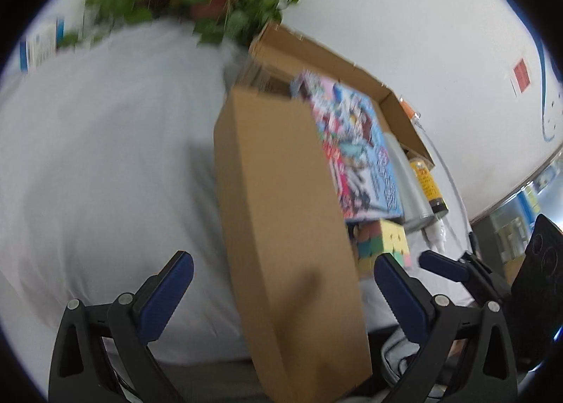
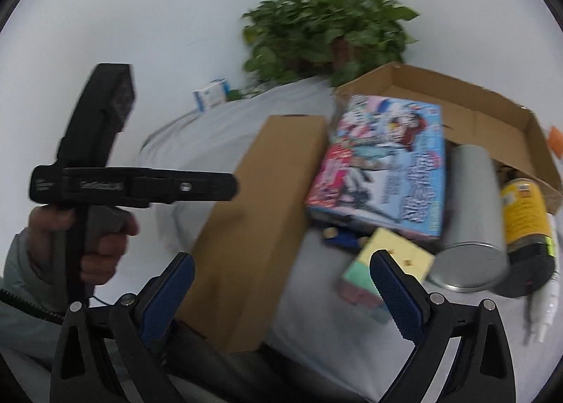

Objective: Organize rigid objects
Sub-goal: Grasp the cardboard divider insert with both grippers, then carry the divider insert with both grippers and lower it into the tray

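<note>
A: Left wrist view: left tool spread wide, pinching nothing, hovering over long brown box lying on white-covered table.
B: Sorting progress?
A: Barely started, judging by clutter. Colourful box, cube, silver can bunching beside open carton.
B: Right wrist view?
A: Right tool also spread, empty, pointing between brown box and cube. Yellow bottle lying outside carton. Most items still needing placing.
</note>
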`<control>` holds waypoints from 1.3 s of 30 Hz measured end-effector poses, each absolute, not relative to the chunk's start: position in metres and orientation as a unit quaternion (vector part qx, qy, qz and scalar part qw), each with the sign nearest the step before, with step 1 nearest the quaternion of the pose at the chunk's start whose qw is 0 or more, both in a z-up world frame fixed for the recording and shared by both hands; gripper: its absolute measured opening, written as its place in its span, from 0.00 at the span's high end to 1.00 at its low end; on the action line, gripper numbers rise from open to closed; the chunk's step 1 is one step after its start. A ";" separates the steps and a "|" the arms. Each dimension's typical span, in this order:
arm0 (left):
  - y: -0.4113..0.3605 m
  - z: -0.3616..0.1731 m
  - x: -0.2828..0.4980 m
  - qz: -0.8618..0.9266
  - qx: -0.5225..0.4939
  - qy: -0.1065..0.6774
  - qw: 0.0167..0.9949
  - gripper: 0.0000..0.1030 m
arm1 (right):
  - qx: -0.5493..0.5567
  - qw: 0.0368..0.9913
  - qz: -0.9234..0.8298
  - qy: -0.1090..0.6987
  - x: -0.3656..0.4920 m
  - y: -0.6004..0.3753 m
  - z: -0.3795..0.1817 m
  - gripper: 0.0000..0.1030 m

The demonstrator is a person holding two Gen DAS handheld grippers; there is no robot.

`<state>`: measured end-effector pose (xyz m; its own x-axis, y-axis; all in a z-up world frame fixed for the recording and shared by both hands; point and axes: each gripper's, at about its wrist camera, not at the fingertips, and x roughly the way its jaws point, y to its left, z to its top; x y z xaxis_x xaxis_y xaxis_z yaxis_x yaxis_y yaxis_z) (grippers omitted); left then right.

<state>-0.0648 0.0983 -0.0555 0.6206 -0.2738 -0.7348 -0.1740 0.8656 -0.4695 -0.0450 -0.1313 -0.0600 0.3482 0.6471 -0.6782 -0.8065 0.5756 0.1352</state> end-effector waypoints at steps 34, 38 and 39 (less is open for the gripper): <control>0.089 -0.074 -0.056 -0.156 -0.349 0.417 0.824 0.41 | 0.133 0.657 0.502 0.546 -0.015 -0.076 -0.150 0.16; 0.082 -0.060 -0.050 -0.156 -0.331 0.405 0.838 0.67 | 0.039 0.737 0.464 0.491 -0.018 -0.069 -0.126 0.02; 0.075 -0.059 -0.045 -0.161 -0.324 0.408 0.838 0.67 | 0.000 0.768 0.438 0.467 -0.023 -0.070 -0.116 0.02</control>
